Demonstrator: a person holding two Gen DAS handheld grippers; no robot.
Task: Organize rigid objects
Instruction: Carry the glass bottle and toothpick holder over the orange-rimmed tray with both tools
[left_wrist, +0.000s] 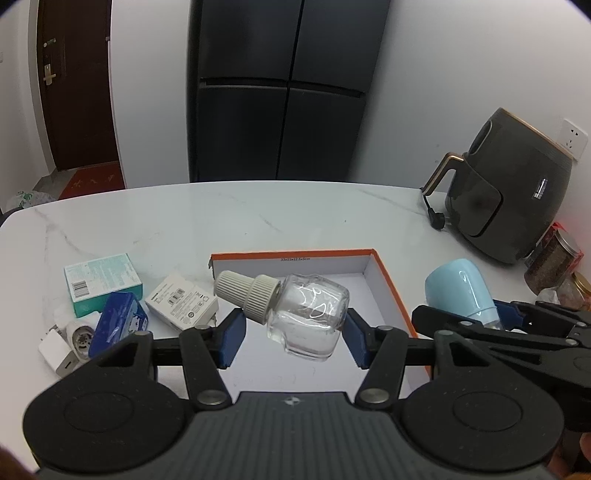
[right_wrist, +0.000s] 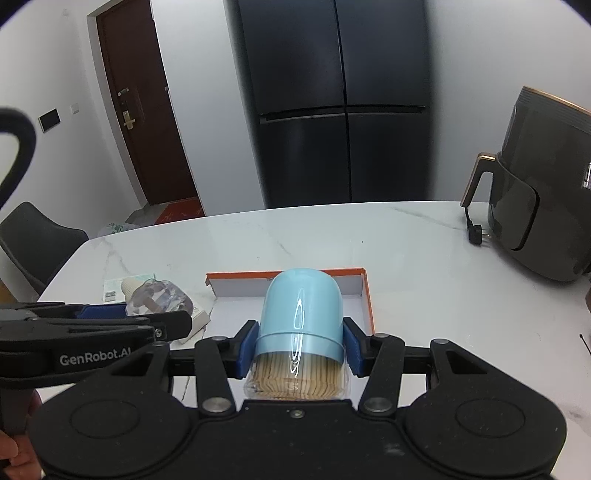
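My left gripper (left_wrist: 293, 338) is shut on a clear glass bottle (left_wrist: 308, 319) with a ribbed beige cap, held tilted above the orange-rimmed white box (left_wrist: 391, 284). The bottle also shows in the right wrist view (right_wrist: 159, 299). My right gripper (right_wrist: 299, 347) is shut on a light blue toothpick holder (right_wrist: 301, 314), with toothpicks showing in its clear base, held over the box's (right_wrist: 367, 295) near part. The holder also shows in the left wrist view (left_wrist: 460, 291), to the right of the box.
On the marble table (left_wrist: 221, 218), left of the box: a teal carton (left_wrist: 101, 282), a white carton (left_wrist: 181, 301), a blue case (left_wrist: 118, 323), a white charger (left_wrist: 57, 354). A dark air fryer (left_wrist: 511, 184) and jars (left_wrist: 554, 258) stand at the right.
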